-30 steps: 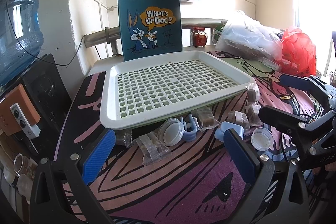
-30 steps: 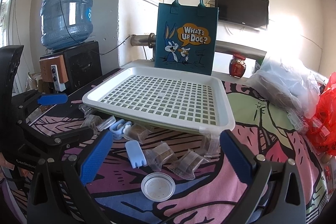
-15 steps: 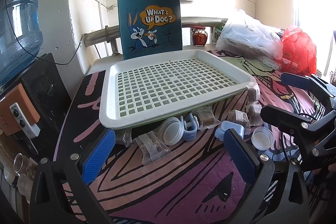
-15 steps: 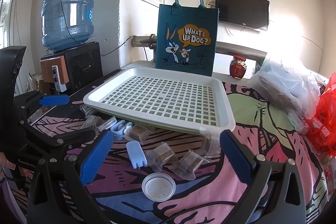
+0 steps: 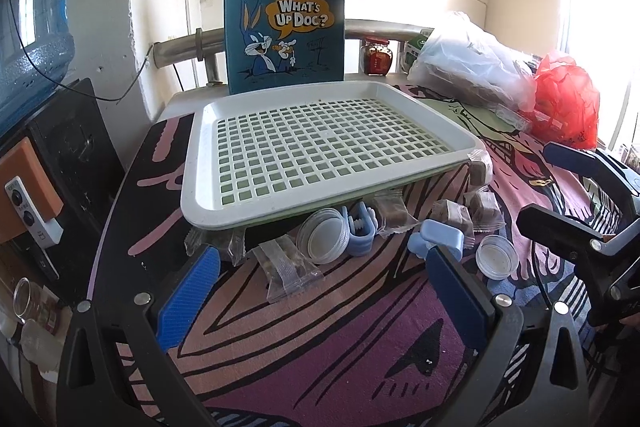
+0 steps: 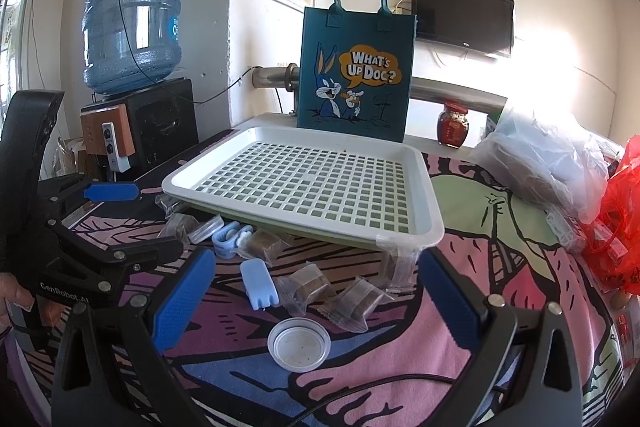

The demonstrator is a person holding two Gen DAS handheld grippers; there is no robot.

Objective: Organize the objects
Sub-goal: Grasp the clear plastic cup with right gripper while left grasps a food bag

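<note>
The tray (image 6: 304,187) sits in the middle of the table (image 5: 320,347), empty, and its near edge rests on some of the small things. These lie loose in front of it: wrapped snacks (image 6: 308,285), a round lid (image 6: 299,343), a blue clip (image 6: 259,285) and a second blue clip (image 5: 360,231) half under the tray beside another lid (image 5: 322,241).

The left gripper (image 5: 320,291) and the right gripper (image 6: 312,295) both hang just above the cloth with jaws wide apart, and hold nothing. I judge the step is to pick the first piece for the tray. For the right gripper the round lid is nearest, almost between its fingers. It is low and thin, so the fingers should come down close to the cloth and close on the rim gently, or it may slip away. The wrapped snacks are soft; grip the body, not the loose foil.

The right view shows the water bottle (image 6: 132,15) whole and a snack (image 6: 400,263) tucked under the tray corner. The left view shows better what hides under the near edge, and the bag (image 5: 284,23) standing just behind the tray.
</note>
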